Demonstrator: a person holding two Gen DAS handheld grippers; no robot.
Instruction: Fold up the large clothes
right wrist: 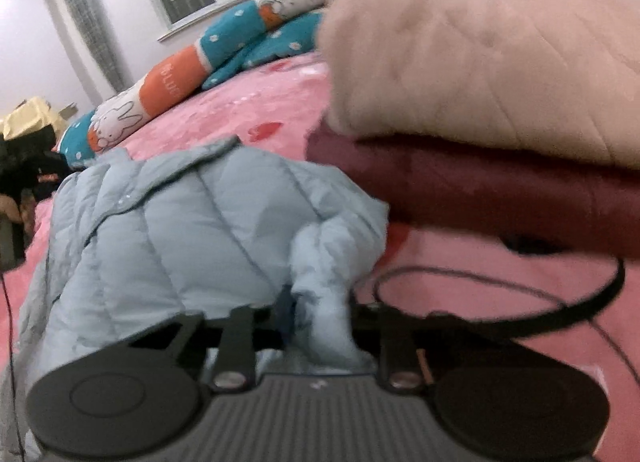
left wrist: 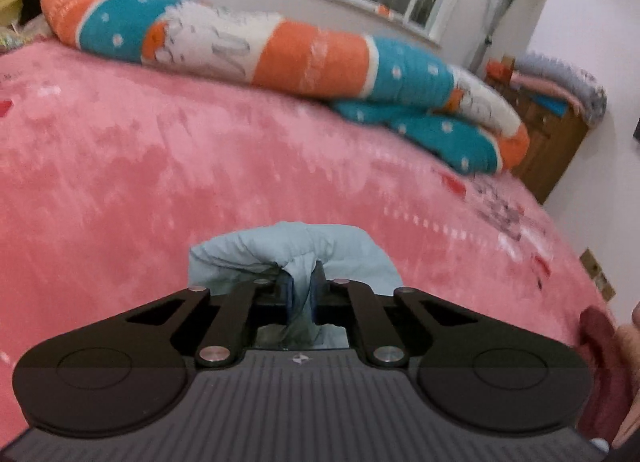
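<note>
A pale blue quilted jacket (right wrist: 180,222) lies crumpled on the pink bedspread (right wrist: 260,110). In the left wrist view a bunched fold of the jacket (left wrist: 288,246) rises just ahead of my left gripper (left wrist: 305,282), whose blue pads are shut on a pinch of that fabric. In the right wrist view my right gripper (right wrist: 320,306) is shut on another thick fold at the jacket's right edge. The fabric hides most of the right fingers.
A stack of folded clothes, beige (right wrist: 480,62) on top of maroon (right wrist: 480,190), sits on the bed right of the jacket. A black cable (right wrist: 520,310) loops on the bedspread (left wrist: 200,166). A long orange and teal pillow (left wrist: 260,50) lies at the far side. A wooden cabinet (left wrist: 552,142) stands beyond.
</note>
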